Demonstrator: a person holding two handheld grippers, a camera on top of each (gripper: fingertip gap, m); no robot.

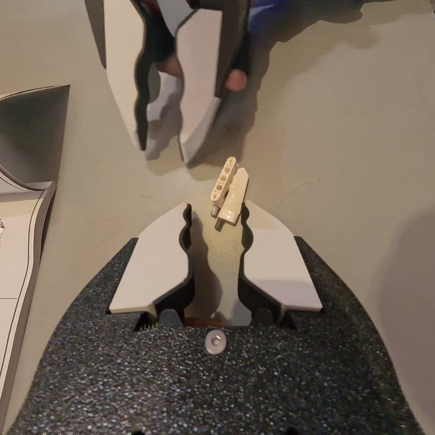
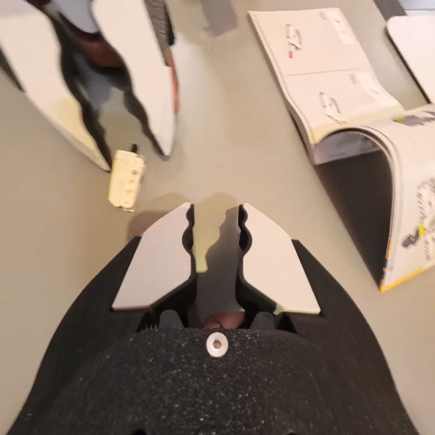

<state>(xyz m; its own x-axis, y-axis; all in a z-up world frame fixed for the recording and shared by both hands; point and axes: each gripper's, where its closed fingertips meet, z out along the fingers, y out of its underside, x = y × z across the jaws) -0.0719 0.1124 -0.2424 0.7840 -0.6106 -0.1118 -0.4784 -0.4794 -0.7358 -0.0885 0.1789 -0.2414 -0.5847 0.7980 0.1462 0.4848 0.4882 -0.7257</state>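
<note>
On a pale grey table (image 1: 329,141), a small cream assembly of building-toy parts (image 1: 229,195) lay flat: a beam with a row of holes joined to a smooth panel piece, dark pins jutting from one end. The left gripper (image 1: 217,208) hovered over it with its jaws parted; the assembly sat at the tips, close against the right-hand finger (image 1: 266,226), while a clear gap separated it from the other finger, so nothing was clamped. The right gripper (image 2: 216,207) also stood with its jaws released and bare, only table showing between them, the cream assembly lying off to its left. An open instruction booklet (image 2: 329,77), its pages arched, rested on the table to the right gripper's right.
</note>
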